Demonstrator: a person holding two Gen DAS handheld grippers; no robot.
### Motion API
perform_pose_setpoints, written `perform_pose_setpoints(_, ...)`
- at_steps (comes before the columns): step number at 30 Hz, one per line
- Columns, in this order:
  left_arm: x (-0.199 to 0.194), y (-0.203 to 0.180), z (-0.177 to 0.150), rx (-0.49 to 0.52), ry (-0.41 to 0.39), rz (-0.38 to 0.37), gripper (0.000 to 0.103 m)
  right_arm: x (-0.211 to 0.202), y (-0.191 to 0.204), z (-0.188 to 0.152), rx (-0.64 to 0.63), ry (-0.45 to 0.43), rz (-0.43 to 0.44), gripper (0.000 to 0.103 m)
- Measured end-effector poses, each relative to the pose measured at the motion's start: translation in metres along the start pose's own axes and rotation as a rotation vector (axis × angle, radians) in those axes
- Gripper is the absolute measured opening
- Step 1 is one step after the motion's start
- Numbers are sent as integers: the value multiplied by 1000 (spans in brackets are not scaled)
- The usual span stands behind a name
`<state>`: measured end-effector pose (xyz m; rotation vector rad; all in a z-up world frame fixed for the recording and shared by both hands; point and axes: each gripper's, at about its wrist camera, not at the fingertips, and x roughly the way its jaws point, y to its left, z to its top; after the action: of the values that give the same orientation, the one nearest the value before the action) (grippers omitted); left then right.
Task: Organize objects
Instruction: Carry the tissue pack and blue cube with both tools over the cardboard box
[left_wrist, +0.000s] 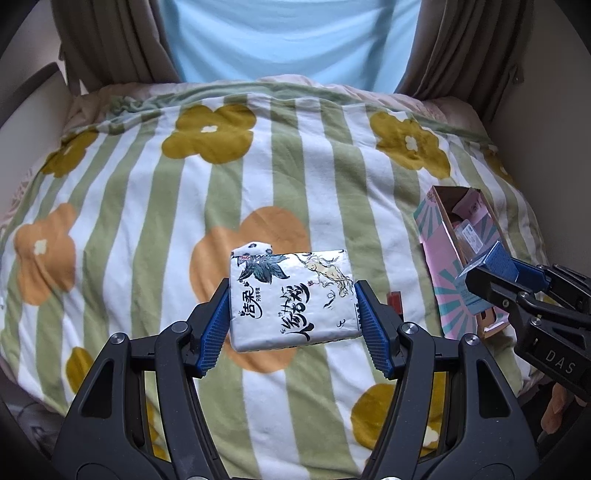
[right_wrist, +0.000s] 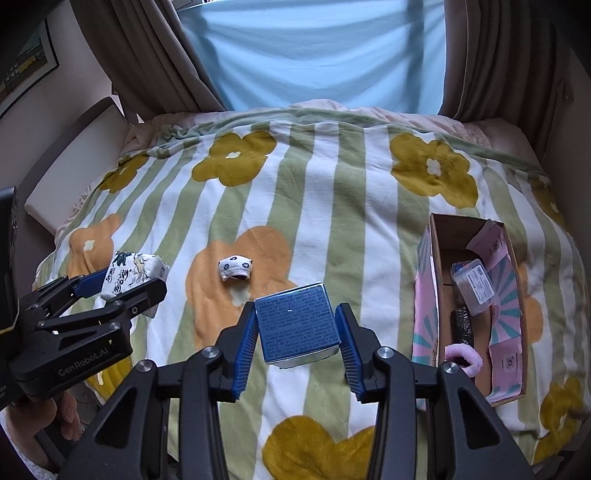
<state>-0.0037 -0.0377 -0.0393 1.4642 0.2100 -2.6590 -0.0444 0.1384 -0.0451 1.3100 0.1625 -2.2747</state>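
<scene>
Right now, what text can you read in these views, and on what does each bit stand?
"DAS": on the right claw body.
"GenRobot.AI": on the left claw body.
"洁柔": on the tissue pack; its large brush script is not clear enough to read.
Blue box: fine print, too small.

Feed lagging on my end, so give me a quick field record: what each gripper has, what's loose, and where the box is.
left gripper: shut on tissue pack, lifted off blanket
right gripper: shut on blue box, also lifted
loose on blanket: small rolled sock
cardboard box: open, at blanket's right side, already holding a plastic case
</scene>
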Motion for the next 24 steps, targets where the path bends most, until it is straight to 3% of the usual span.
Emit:
perform_pose_setpoints(15,-10,1,5,13,-5,-19,61,-19,-4,1,26,-40,-11,39)
perform_pose_setpoints(24,6,-40,32,111,-2,-91,61,-31,-48,2,120,-65,-85,39)
